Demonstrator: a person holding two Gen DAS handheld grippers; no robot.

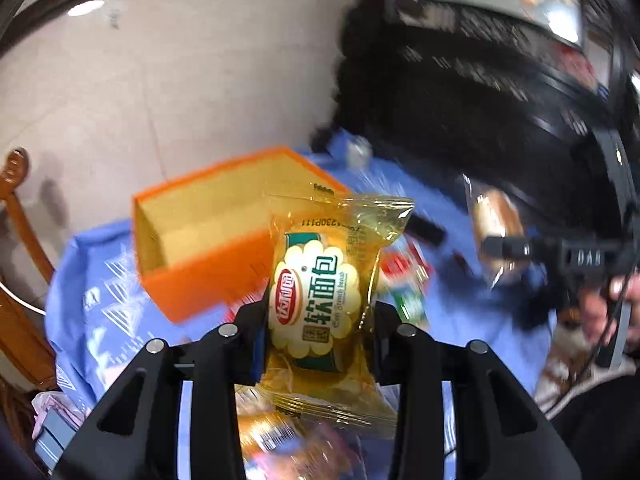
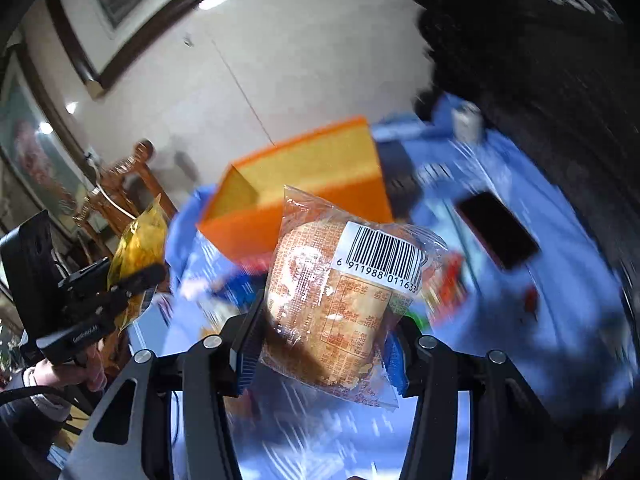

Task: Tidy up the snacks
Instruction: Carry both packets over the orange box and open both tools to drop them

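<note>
Both wrist fisheyes close behind their fingers, angled down, sharing the orange box [image 1: 208, 240] [image 2: 304, 184] on blue cloth [image 1: 100, 280] [image 2: 540, 280]

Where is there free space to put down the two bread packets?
The orange box looks empty inside, so its yellow floor is free. In the right wrist view, bare blue cloth lies right of the black phone. It is crowded in front of the box, where blurred red and green snack packets lie.
</note>
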